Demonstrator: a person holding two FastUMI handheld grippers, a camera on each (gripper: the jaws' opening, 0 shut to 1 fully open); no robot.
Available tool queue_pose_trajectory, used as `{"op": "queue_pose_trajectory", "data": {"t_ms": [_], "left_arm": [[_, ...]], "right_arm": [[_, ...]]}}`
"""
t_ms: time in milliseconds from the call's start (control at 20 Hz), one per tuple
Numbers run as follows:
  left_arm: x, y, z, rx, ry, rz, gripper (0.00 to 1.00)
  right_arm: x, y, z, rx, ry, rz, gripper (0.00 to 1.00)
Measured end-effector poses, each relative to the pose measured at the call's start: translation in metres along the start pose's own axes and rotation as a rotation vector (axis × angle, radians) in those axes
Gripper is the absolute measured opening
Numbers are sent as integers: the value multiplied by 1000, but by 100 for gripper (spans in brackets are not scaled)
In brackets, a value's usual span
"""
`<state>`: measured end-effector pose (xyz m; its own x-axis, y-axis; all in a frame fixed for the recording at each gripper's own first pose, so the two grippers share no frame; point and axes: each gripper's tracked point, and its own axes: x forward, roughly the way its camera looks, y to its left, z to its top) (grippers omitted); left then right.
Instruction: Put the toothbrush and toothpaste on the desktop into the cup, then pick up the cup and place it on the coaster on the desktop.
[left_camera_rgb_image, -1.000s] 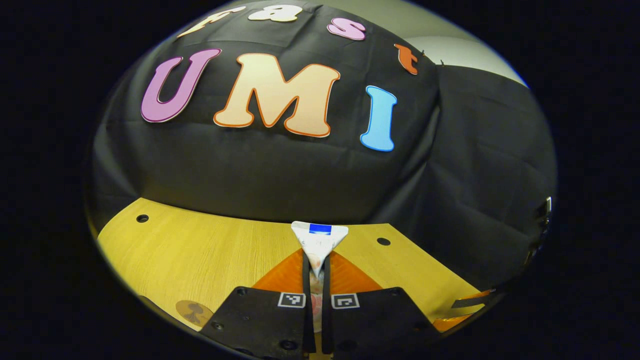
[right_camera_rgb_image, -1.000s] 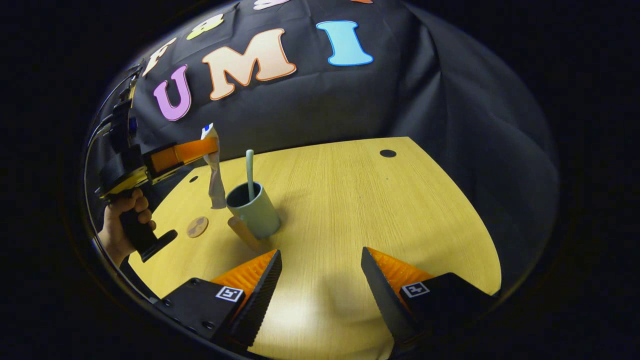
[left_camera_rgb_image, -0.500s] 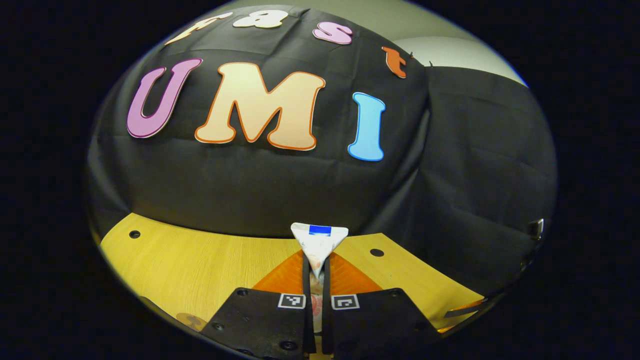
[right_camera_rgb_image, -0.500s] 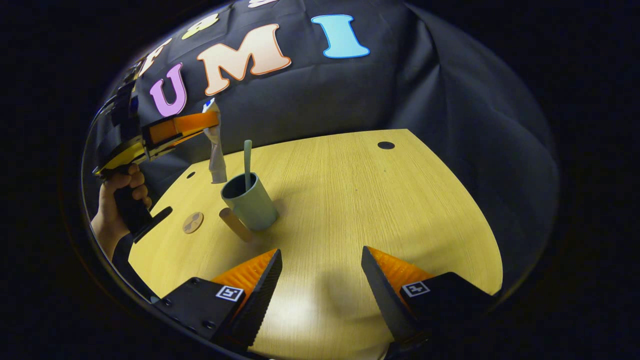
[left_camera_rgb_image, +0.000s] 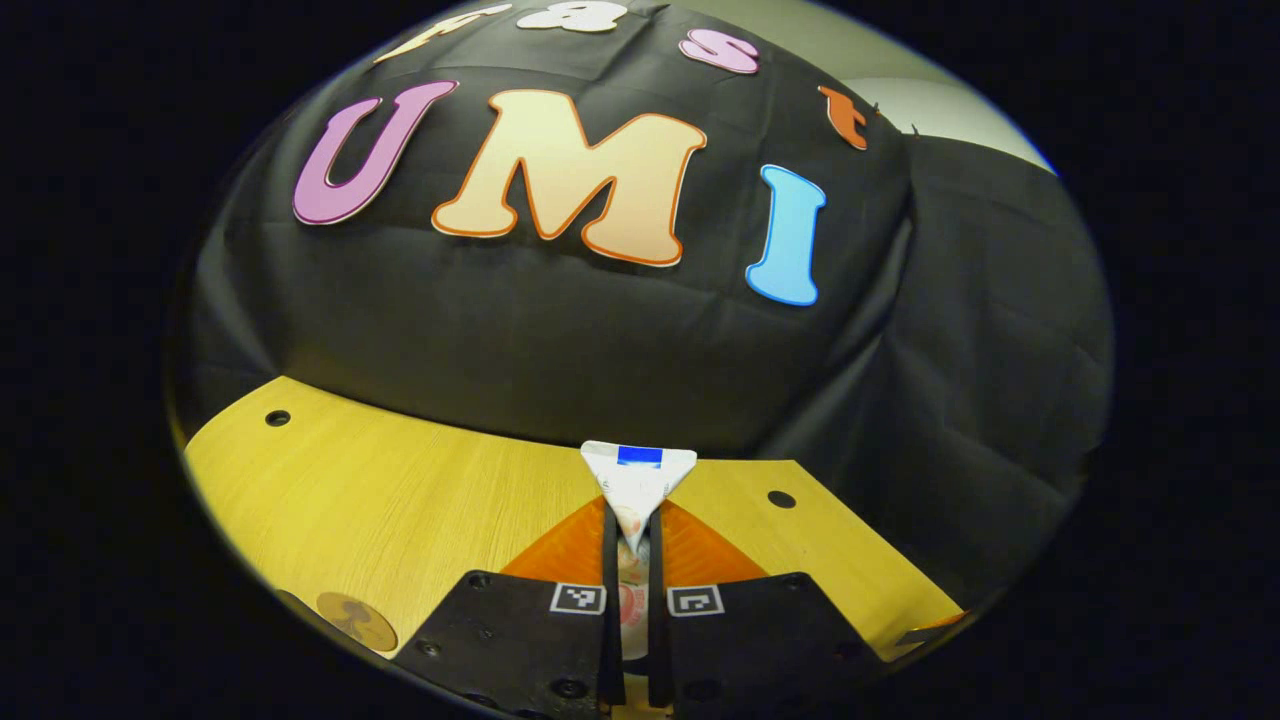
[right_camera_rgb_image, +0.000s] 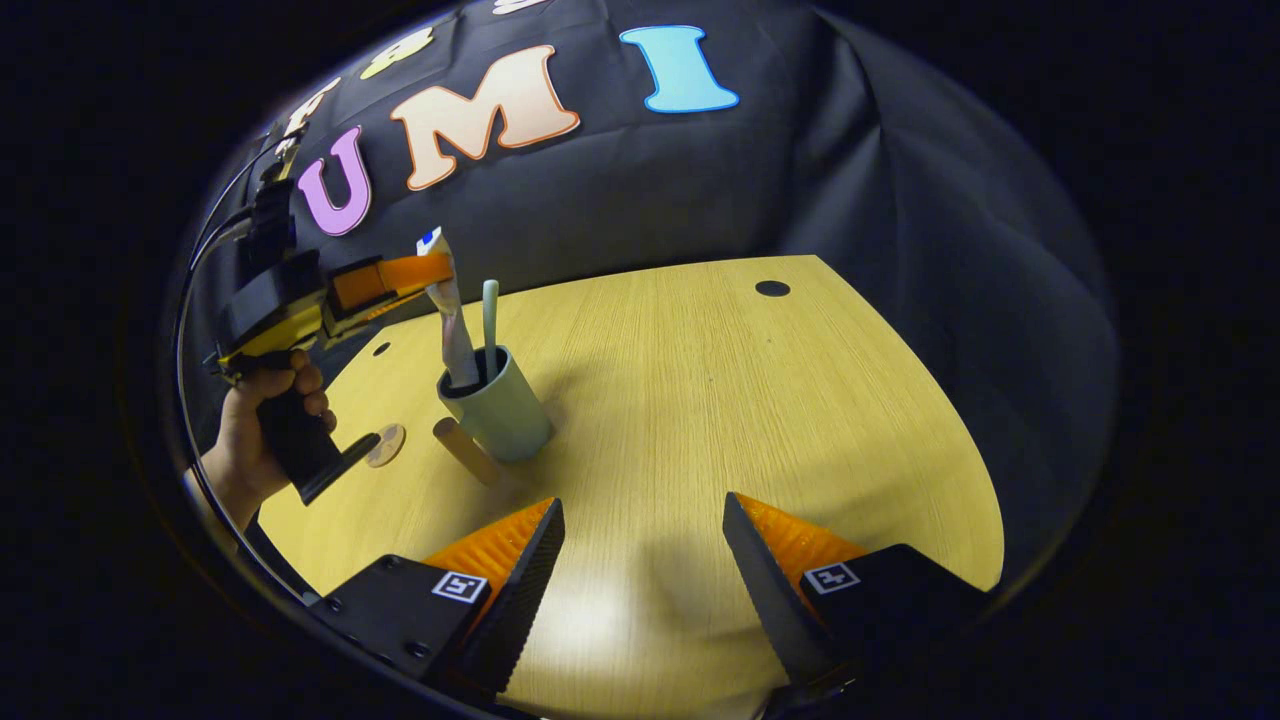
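Right gripper view: left gripper (right_camera_rgb_image: 435, 272) clenches the toothpaste tube (right_camera_rgb_image: 452, 325), whose lower end dips inside the green cup (right_camera_rgb_image: 497, 408) beside the toothbrush (right_camera_rgb_image: 489, 318); the round coaster (right_camera_rgb_image: 384, 445) lies left of the cup; right gripper (right_camera_rgb_image: 640, 560) hangs released, nearer than the cup

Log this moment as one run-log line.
left tongs: shut on toothpaste, lower end in cup | right tongs: open, idle | toothbrush: in cup | coaster: bare

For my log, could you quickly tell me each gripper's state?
Left gripper: closed on the toothpaste, lower end in the cup.
Right gripper: open, holding nothing.
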<state>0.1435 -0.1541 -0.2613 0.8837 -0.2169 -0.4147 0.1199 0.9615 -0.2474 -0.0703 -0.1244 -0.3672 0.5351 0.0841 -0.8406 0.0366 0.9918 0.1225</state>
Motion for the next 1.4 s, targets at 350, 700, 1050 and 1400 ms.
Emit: {"op": "queue_pose_trajectory", "data": {"t_ms": [350, 700, 1050, 1400], "left_arm": [[-28, -9, -26, -53, 54, -19, 19], [-79, 4, -27, -18, 33, 46, 96], [-142, 60, -20, 79, 14, 123, 95], [-196, 139, -24, 100, 25, 232, 95]], "right_arm": [[3, 12, 14, 15, 0, 64, 94], [5, 47, 46, -8, -2, 191, 98], [15, 105, 57, -26, 179, 250, 98], [55, 148, 39, -73, 369, 203, 98]]}}
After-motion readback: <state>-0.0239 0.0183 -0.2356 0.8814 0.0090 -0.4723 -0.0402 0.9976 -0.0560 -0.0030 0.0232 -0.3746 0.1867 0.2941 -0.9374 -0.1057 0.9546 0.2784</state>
